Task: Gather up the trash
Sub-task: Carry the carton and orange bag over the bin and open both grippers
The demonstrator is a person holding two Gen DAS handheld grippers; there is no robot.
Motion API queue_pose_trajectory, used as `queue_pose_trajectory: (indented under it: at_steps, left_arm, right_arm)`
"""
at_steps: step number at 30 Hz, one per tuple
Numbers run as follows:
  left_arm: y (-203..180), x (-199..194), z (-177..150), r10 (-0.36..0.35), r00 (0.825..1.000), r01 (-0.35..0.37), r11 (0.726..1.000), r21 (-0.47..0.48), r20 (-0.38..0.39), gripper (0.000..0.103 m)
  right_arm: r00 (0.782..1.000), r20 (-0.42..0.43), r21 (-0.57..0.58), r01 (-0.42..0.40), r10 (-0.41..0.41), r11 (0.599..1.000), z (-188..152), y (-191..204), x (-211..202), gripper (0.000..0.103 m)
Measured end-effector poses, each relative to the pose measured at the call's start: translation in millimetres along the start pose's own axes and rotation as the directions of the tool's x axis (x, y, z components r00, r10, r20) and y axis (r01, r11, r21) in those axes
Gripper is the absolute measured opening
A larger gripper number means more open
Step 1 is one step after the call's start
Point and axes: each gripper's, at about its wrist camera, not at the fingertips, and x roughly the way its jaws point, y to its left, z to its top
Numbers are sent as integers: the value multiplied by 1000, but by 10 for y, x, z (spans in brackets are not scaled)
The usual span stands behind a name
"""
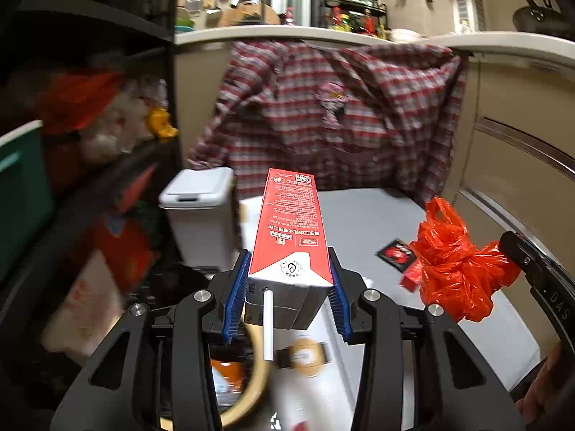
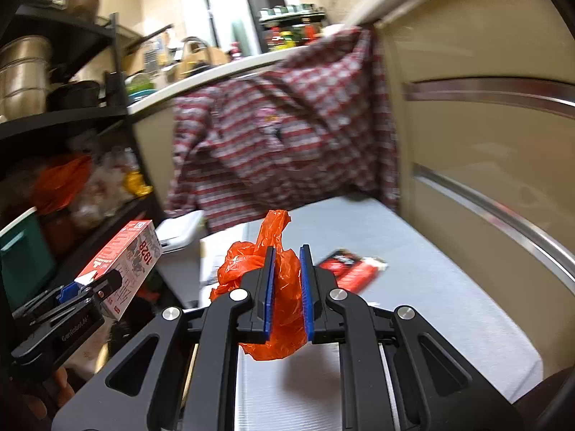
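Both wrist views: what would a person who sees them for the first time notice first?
First, the red and white carton with its white straw, clamped in the left gripper and pointing toward the white bin. Next, the orange plastic bag squeezed in the right gripper above the grey table. Behind both hangs a red plaid shirt from the counter edge.

Bare grey mat (image 2: 431, 305) beside wrapper (image 2: 350, 267)
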Motion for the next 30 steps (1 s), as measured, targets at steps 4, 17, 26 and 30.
queue_pose_trajectory:
  at_steps: [4,17,26,30]
  left_arm:
    - [331,-179,-7,54,999,-54,998,-12,3,40]
    - [1218,-288,-143,190,981,-192,976,-101,-29,41]
    - [1510,-71,-314,167,982,-179,972,-152,-89,41]
    - [1554,33,-369,168,979,-184,971,-154,-116,41]
  right_arm:
    - [998,-13,-44,-70,69,997,-49,377,-32,13]
    - [971,-97,-164,-233,219,959,-243,1421,85,13]
    - [955,-171,-222,-276,241,935,-473,1825,294,13]
    - [951,-195,-232,-284,241,931,-534,1906,426,13]
